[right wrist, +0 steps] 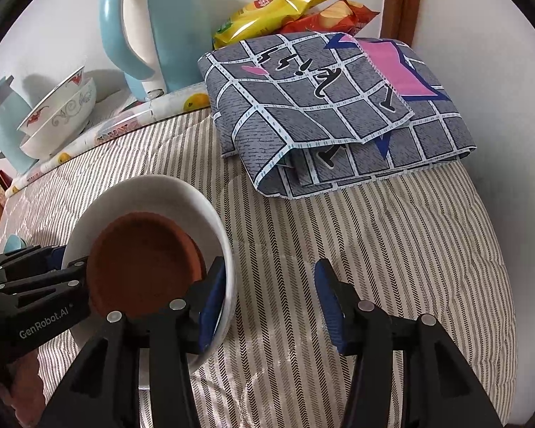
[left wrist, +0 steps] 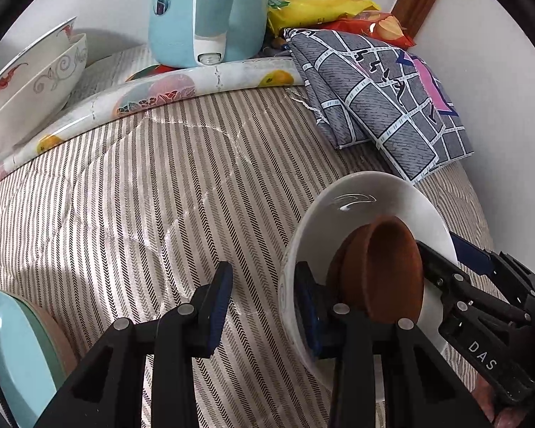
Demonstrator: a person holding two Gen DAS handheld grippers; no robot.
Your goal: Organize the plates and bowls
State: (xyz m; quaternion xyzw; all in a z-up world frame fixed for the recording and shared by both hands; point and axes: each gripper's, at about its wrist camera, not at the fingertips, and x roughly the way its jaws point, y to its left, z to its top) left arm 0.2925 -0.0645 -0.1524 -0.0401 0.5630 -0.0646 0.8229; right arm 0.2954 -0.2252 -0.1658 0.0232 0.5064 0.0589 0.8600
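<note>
two grippers, both spread wide, holding nothing — left gripper (left wrist: pixel 264 299) and right gripper (right wrist: pixel 269 297) flank the white bowl (right wrist: pixel 182 192) on the striped cloth (right wrist: pixel 392 249); brown dish (right wrist: pixel 142 264) sits inside. farther back — two nested patterned bowls (left wrist: pixel 28 92), blue kettle (left wrist: pixel 203 14).

A pale blue electric kettle (right wrist: pixel 153 32) stood against the white wall at the back of a table covered in a striped cloth (right wrist: pixel 392 249), its base on a fruit-printed mat (left wrist: pixel 203 78). Beside it to the right lay a folded grey grid-patterned fabric (right wrist: pixel 331 114) with a pink patch, and behind that, a yellow snack bag (right wrist: pixel 267 10) and a red-orange snack bag (right wrist: pixel 335 18) leaned near a brown wooden frame (right wrist: pixel 399 0).
</note>
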